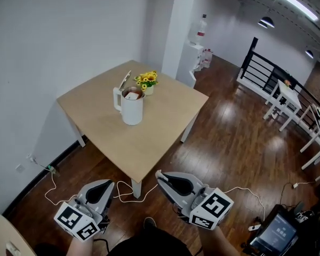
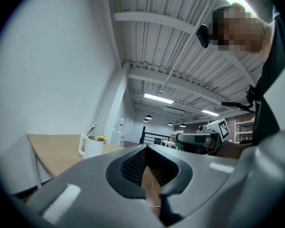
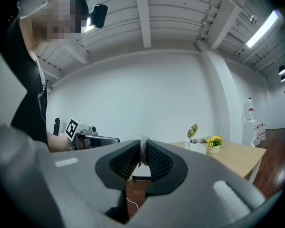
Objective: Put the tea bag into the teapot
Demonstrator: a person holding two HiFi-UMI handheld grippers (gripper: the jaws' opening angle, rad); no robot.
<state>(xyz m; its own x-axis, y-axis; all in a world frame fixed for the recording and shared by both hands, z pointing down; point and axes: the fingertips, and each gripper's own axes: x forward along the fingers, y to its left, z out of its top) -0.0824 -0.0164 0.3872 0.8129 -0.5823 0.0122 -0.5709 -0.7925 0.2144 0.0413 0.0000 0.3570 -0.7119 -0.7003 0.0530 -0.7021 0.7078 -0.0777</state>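
Observation:
A white teapot [image 1: 132, 108] stands on the light wooden table [image 1: 149, 143] with its lid tipped open. A pale item with a brown patch, seemingly the tea bag [image 1: 132, 95], lies in its mouth. Both grippers hang low over the floor, well short of the table's near corner. My left gripper [image 1: 108, 184] is shut, with its jaws together in the left gripper view [image 2: 147, 148]. My right gripper [image 1: 159, 174] is shut too, and its pads meet [image 3: 143, 151]. The teapot [image 2: 91, 146] [image 3: 197, 145] looks small and far in both gripper views.
A small pot of yellow flowers [image 1: 147, 81] stands right behind the teapot. White cables [image 1: 122, 191] trail over the dark wood floor under the grippers. A white pedestal with a bottle [image 1: 198, 47], a black railing [image 1: 261, 68] and white tables [image 1: 288, 97] stand farther off.

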